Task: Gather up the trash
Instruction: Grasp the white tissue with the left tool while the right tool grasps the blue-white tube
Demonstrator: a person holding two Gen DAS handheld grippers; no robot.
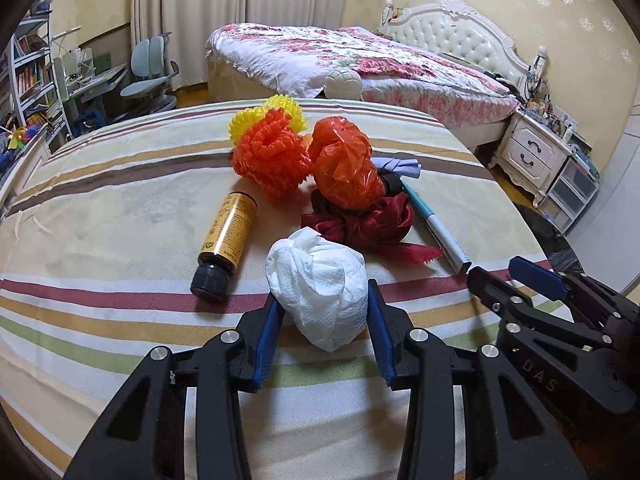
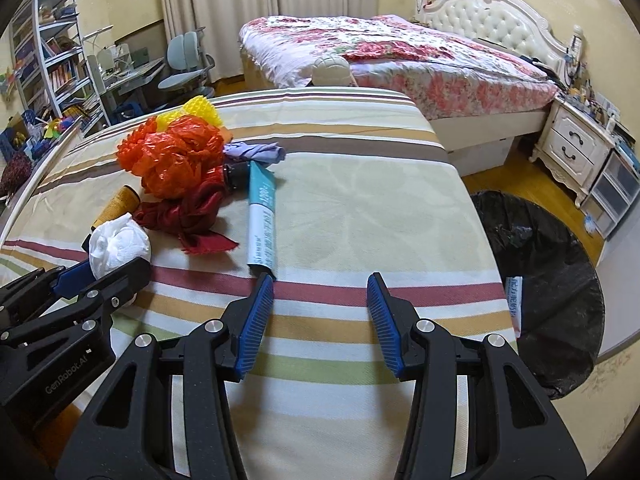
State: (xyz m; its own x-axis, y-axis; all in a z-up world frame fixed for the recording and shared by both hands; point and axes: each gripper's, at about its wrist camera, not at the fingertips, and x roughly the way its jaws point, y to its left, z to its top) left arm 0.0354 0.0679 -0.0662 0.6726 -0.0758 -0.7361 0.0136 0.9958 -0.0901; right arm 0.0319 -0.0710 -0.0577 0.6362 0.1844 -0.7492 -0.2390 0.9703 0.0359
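Left hand-held gripper (image 1: 322,312) clenched on the white tissue wad (image 1: 318,290); right hand-held gripper (image 2: 320,300) released, nothing between.

The left tool (image 1: 323,300) points steeply downward, its blue pads (image 1: 267,340) pressed against both sides of a white tissue wad (image 1: 320,280). The right tool (image 2: 320,284) sits just beside it at the same downward tilt, its jaws standing apart with nothing between them.
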